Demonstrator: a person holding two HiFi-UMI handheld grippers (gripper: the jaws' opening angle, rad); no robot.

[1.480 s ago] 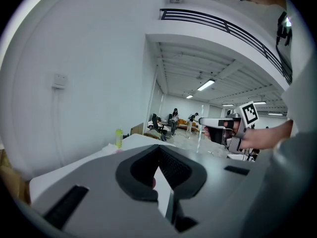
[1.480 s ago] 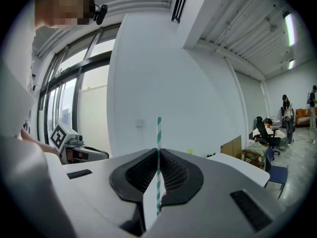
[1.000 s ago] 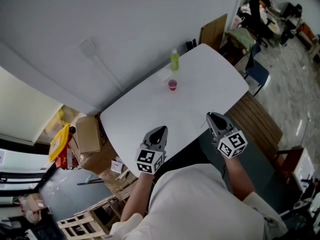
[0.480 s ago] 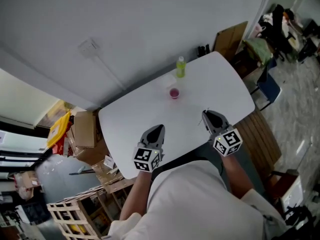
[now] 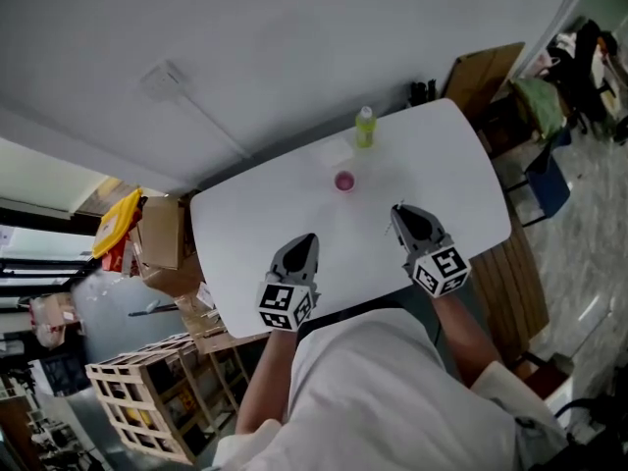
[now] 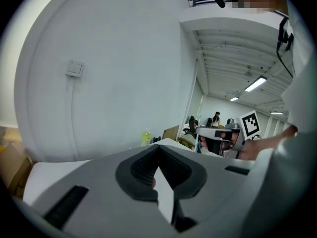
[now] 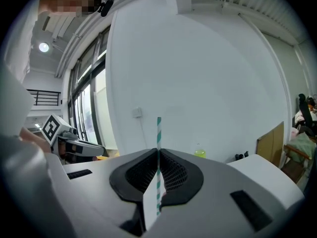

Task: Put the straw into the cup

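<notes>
A green-and-white striped straw [image 7: 159, 133] stands upright between the jaws of my right gripper [image 7: 158, 155], which is shut on it. In the head view the right gripper [image 5: 398, 210] hovers over the near part of the white table [image 5: 451, 170]. A small pink cup [image 5: 344, 181] stands farther back, with a green bottle [image 5: 364, 126] behind it. My left gripper [image 5: 308, 238] is over the table's near left part, shut with nothing held. The straw is too thin to make out in the head view.
The bottle also shows in the left gripper view [image 6: 146, 138] and in the right gripper view [image 7: 200, 153]. Cardboard boxes [image 5: 162, 234] and a wooden crate [image 5: 137, 400] stand left of the table. Wooden panels [image 5: 486, 72] and a blue chair [image 5: 545, 186] are to its right.
Both grippers have moved a little farther over the table toward the cup. The head view has shifted, so the table sits more centrally. The straw stays held.
</notes>
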